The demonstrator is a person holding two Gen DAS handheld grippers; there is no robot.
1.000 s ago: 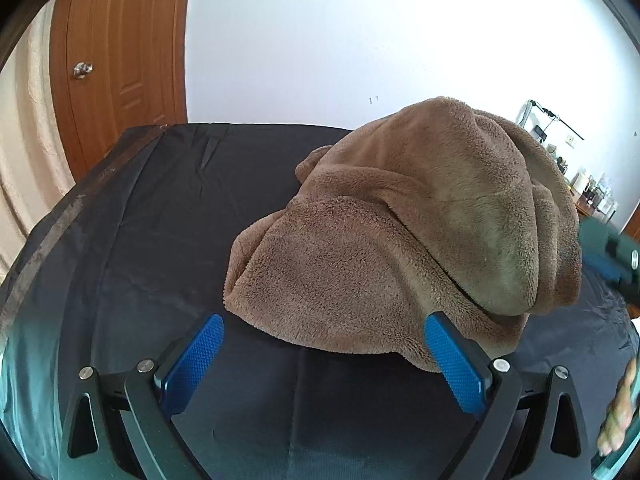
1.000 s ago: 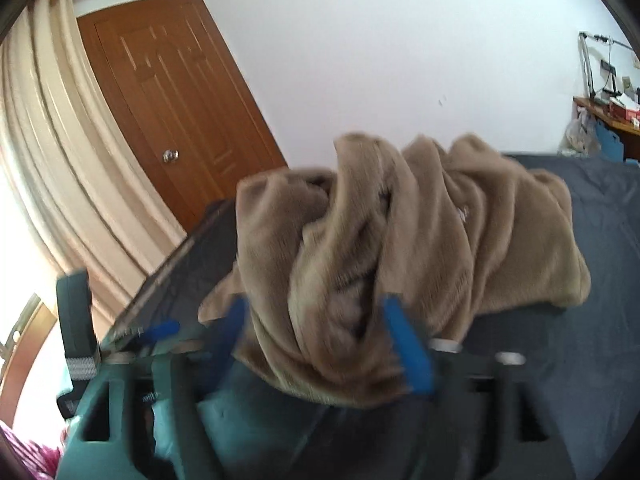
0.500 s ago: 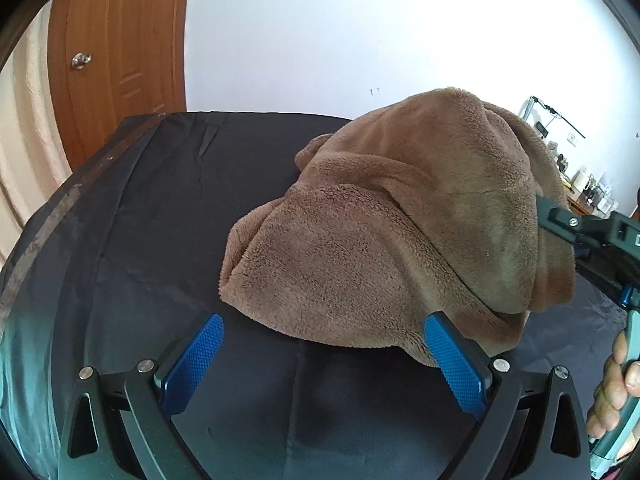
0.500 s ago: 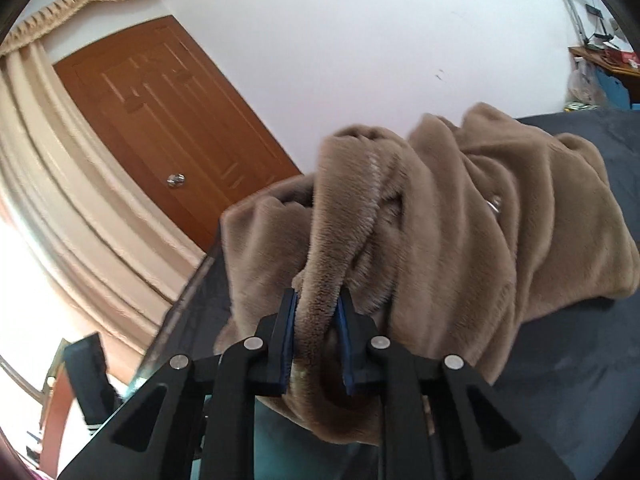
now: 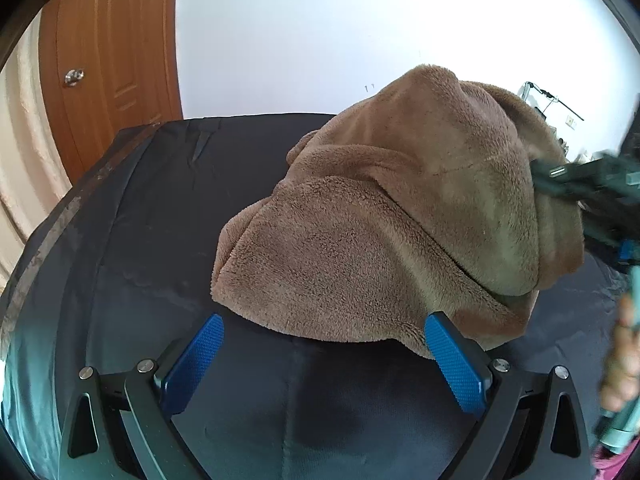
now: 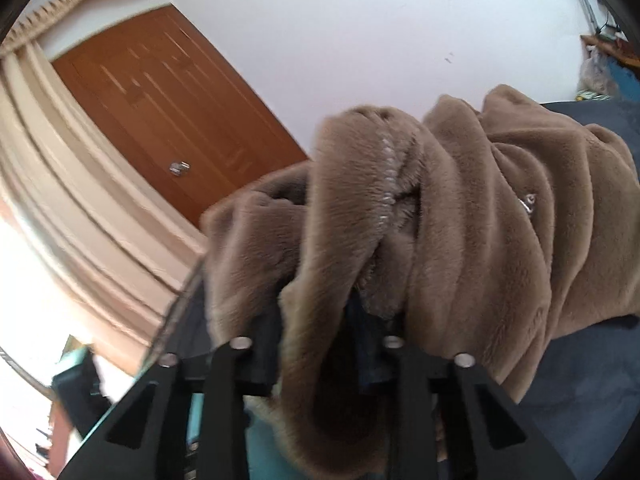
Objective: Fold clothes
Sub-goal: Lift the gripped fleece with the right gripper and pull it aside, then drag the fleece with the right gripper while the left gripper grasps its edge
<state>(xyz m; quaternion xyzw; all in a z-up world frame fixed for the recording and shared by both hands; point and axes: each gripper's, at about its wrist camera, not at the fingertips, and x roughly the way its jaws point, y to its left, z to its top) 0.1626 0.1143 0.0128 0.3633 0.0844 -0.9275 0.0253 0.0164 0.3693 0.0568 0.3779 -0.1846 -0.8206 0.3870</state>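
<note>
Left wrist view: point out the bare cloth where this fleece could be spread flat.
Bare dark cloth runs from the brown fleece garment toward the table edge by the door, and between the fleece hem and the open left gripper. The side near the right gripper is crowded.

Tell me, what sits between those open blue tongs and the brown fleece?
Only bare dark cloth, seen in the left wrist view: the left tongs stand open just short of the brown fleece.
</note>
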